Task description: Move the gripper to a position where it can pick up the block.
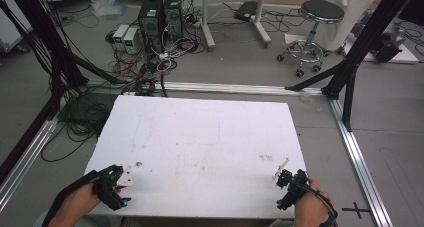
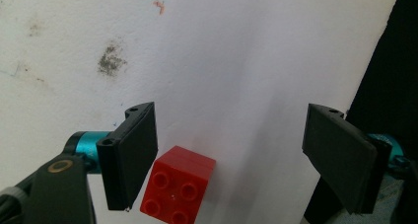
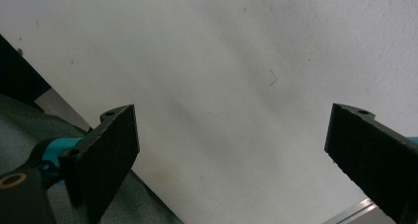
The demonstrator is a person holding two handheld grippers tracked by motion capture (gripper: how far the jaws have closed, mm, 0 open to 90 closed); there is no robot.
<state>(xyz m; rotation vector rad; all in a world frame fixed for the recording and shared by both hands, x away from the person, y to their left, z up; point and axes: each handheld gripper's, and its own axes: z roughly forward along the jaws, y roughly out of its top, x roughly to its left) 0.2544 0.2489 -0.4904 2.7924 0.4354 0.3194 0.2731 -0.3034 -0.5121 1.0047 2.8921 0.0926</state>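
**Left gripper lined up on a red brick at the near edge**

Because the white table [image 1: 200, 137] lies bare across its middle, the work sits along its near edge. At about seven o'clock on the tabletop, the left gripper [image 1: 117, 184] hangs over the near left corner; at about five o'clock the right gripper [image 1: 287, 187] waits over the near right corner, jaws spread wide on nothing, probably parked out of the way. The left gripper's jaws also stand wide apart. The red brick [image 2: 178, 185] lies studs-up on the table between them, touching or just beside the left jaw, which suggests a grasp being lined up rather than made.
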